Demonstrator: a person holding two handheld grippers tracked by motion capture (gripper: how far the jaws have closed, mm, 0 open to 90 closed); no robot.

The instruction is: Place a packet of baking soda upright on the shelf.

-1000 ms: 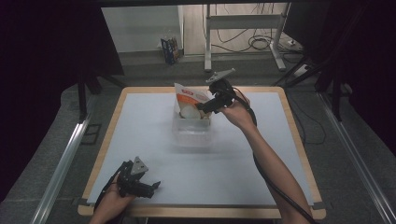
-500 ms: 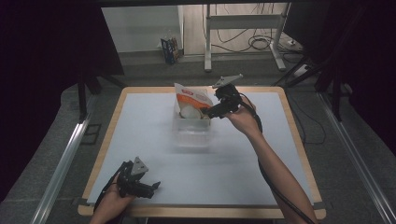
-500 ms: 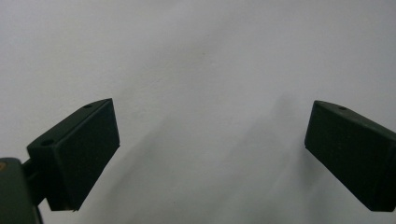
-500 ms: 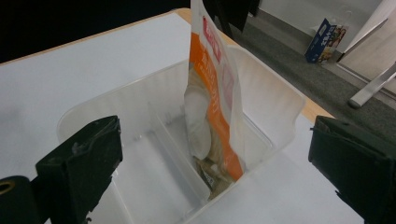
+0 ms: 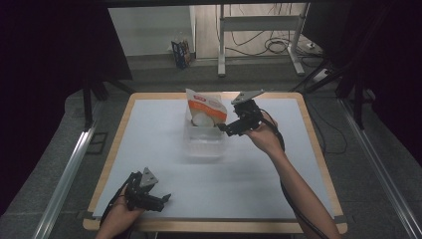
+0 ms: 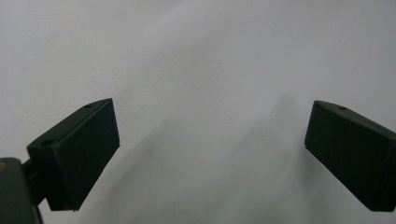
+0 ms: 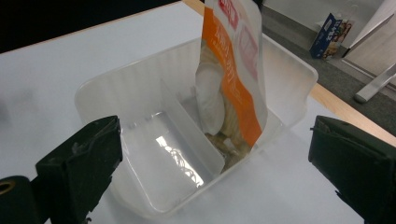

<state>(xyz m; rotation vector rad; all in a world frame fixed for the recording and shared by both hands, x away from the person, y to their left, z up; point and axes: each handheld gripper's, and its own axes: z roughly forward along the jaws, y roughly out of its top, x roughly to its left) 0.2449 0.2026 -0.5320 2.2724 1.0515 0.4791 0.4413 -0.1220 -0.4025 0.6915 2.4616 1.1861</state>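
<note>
Since the earlier frames, the right tongs [image 5: 225, 129] have drawn back a little from the pouch [image 5: 205, 110] toward the right side of the surface [image 5: 149, 124], and they now sit beside the clear plastic bin [image 5: 203, 142] rather than over it. Nothing else has shifted: pouch and bin are where they were, and the left tongs [image 5: 166, 198] lie in the same spot at the near left corner.

From the high view, the right forearm reaches up from the bottom edge at a slant, the hand [image 5: 263, 137] raised above the surface with the tongs pointing left at the bin. Their jaws are spread wide with nothing between them, as the right gripper view shows [image 7: 210, 163].

The left hand [image 5: 119, 211] rests low at the near edge, its tongs [image 6: 210, 154] just above the bare white surface, jaws likewise spread apart and empty.

The orange and white pouch [image 7: 233, 74] stands upright in the far compartment of the bin [image 7: 135, 93], leaning against the divider; the near compartment holds nothing.
</note>
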